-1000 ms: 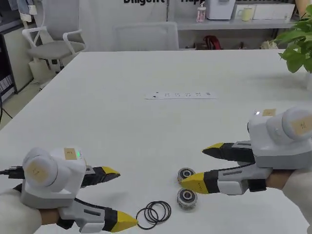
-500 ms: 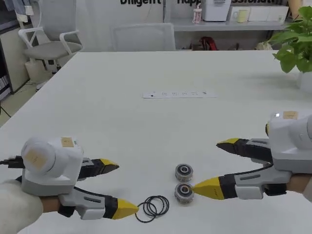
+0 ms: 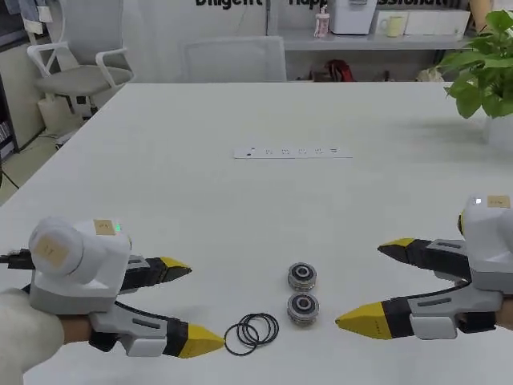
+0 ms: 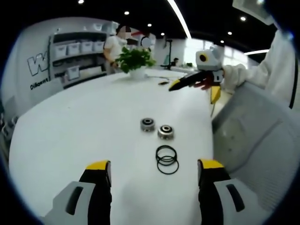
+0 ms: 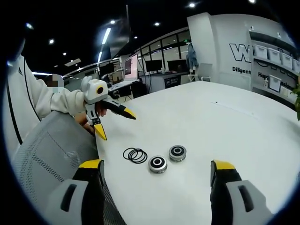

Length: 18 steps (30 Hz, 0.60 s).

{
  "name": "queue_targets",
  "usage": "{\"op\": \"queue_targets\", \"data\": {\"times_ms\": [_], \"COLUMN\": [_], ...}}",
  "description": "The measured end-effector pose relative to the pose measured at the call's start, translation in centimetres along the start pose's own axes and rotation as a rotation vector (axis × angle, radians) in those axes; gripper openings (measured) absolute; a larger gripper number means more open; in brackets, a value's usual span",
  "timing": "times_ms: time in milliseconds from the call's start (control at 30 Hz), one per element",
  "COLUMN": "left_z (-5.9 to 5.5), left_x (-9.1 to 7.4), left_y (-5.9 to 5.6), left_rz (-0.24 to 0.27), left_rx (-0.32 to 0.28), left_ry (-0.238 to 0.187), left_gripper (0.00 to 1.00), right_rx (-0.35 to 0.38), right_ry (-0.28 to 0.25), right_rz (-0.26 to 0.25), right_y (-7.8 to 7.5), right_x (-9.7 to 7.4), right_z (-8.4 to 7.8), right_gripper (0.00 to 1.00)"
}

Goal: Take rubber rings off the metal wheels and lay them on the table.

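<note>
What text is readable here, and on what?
"W": big letter on the wall, right gripper view.
"Diligent": smaller lettering beneath it.
Top-edge lettering in the head view: cropped, unreadable.
Stickers on the left gripper and right gripper, marks on the white strip: too small.

Fig.: item counts, my worktop (image 3: pixel 240 208). Wheels: 2 metal wheels (image 3: pixel 303 307), one nearer me, the second wheel (image 3: pixel 301 277) just behind it. Rings: 1 overlapping heap of black rubber rings (image 3: pixel 251 333), approx. 3; exact no. can't be told where the loops cross. Tools: 2, i.e. my left tool (image 3: pixel 200 305) & my right tool (image 3: pixel 364 284), 2 yellow-tipped jaws each, 4 tips total. Misc.: 1 power strip (image 3: pixel 292 151), 1 plant (image 3: pixel 481 76), 2 chairs (image 3: pixel 80 68) beyond the far edge.
</note>
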State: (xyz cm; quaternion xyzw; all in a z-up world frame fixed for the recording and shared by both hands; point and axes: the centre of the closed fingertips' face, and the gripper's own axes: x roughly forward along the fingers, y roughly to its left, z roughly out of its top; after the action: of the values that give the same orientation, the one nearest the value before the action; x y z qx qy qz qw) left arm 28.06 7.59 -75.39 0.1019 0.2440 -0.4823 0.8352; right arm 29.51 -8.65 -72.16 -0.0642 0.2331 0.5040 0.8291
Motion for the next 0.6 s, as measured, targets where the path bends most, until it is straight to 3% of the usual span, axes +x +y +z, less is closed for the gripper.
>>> {"op": "queue_targets", "data": {"times_ms": [233, 600], "left_z": [-0.8, -2.7], "left_x": [-0.8, 0.5], "left_y": [0.2, -0.9], "left_rz": [0.015, -0.025], "left_rx": [-0.034, -0.007], "left_ry": [-0.020, 0.047], "left_gripper": [0.86, 0.88], "right_rx": [0.012, 0.031], "right_ry": [0.026, 0.087], "right_rz": [-0.005, 0.002], "right_y": [0.3, 0.7], "right_x": [-0.1, 0.3], "right_z": [-0.9, -3.1], "right_gripper": [0.93, 0.95]}}
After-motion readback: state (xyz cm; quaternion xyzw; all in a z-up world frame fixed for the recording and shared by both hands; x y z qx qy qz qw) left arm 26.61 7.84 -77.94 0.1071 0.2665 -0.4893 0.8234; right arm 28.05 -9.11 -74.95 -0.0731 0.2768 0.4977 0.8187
